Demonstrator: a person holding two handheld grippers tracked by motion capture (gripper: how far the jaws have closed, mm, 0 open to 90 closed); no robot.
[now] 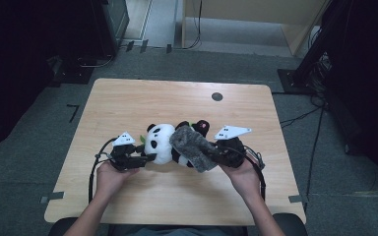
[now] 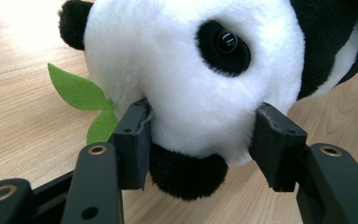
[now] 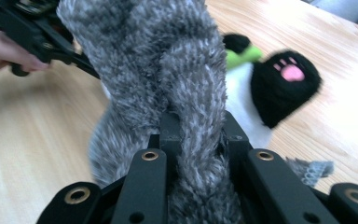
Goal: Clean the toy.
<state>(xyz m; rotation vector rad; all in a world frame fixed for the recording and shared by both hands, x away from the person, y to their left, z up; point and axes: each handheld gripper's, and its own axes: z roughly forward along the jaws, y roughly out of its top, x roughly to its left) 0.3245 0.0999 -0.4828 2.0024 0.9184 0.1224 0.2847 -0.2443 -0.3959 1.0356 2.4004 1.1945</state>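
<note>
Panda plush, fuzzy grey cloth

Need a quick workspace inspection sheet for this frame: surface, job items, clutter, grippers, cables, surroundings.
Surface: wooden table, dark round spot near far edge.
Job's things: panda plush lying mid-table; grey fuzzy cloth draped over it.
Clutter: nothing seen.
Grippers: left gripper clamps the panda's head; right gripper shut on the cloth.
Cables: black cable trails from the left gripper.
Surroundings: grey floor, dark stands, floor cables.
</note>
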